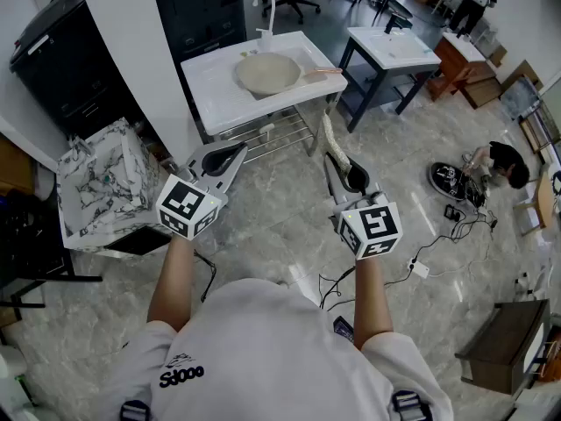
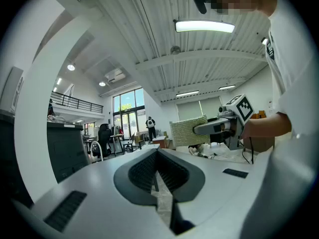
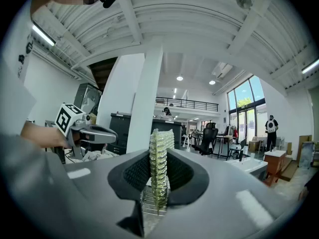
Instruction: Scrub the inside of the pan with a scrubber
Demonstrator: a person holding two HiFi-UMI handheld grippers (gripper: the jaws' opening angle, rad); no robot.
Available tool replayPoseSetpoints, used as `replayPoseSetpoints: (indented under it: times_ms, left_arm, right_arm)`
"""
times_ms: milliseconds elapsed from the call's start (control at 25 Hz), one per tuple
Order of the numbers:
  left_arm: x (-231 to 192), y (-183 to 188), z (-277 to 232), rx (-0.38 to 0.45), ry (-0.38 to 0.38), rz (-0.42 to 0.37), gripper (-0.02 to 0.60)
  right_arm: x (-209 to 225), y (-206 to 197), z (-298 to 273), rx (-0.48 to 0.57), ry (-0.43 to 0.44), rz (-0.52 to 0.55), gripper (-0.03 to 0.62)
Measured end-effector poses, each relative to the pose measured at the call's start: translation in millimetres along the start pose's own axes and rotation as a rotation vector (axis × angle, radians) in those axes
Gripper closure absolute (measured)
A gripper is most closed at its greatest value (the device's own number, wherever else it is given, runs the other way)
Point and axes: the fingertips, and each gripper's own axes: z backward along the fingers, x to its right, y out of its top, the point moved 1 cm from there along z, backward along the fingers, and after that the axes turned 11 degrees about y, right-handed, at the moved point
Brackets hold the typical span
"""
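Trouble could start on the left: the left gripper (image 1: pixel 233 155) has its jaws pressed together on nothing. So the pan (image 1: pixel 267 73), lying in the white sink (image 1: pixel 210 95) well ahead, has nothing steadying its handle and may skid once scrubbing begins. Further right, the scrubber (image 1: pixel 330 139) is pinched by its lower end in the right gripper (image 1: pixel 344 170). It stands tall and could bend or slip out under pressure.

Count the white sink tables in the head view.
2. One sink table stands straight ahead, holding the pan, with a faucet at its back edge. The second sink table is to its right, on dark legs, without a pan. Others may lie out of frame.
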Motion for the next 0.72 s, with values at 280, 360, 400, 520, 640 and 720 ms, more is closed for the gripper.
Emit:
replayPoseSetpoints:
  times_ms: [280,360,400,520,640,720]
  left_arm:
    - [10.7,2.9,-4.8,0.01,-0.02,-0.028,0.577]
    - [14.3,4.2,-7.3,0.006,-0.02,-0.031,0.577]
    - [16.1,4.7,-8.3,0.003,-0.018,-0.032,0.577]
    - [20.2,5.3,-11.2,0.0,-0.014,-0.017,0.577]
    - [23.2,5.3,-15.1,0.005,-0.022,0.026,0.577]
    - [25.2,6.2,-18.3,0.01,-0.009,0.032,0.577]
  right_arm:
    - [4.5,-0.3,4.4,0.039,0.023,-0.046,0.52]
    - [7.2,-0.8,7.4,0.037,0.024,-0.048,0.52]
    - [8.8,-1.1,9.1,0.036,0.024,-0.048,0.52]
    - [13.4,-2.3,13.4,0.034,0.025,-0.043,0.52]
    - [19.8,-4.6,17.0,0.026,0.025,-0.031,0.52]
    - [25.5,-6.5,20.4,0.023,0.027,-0.03,0.52]
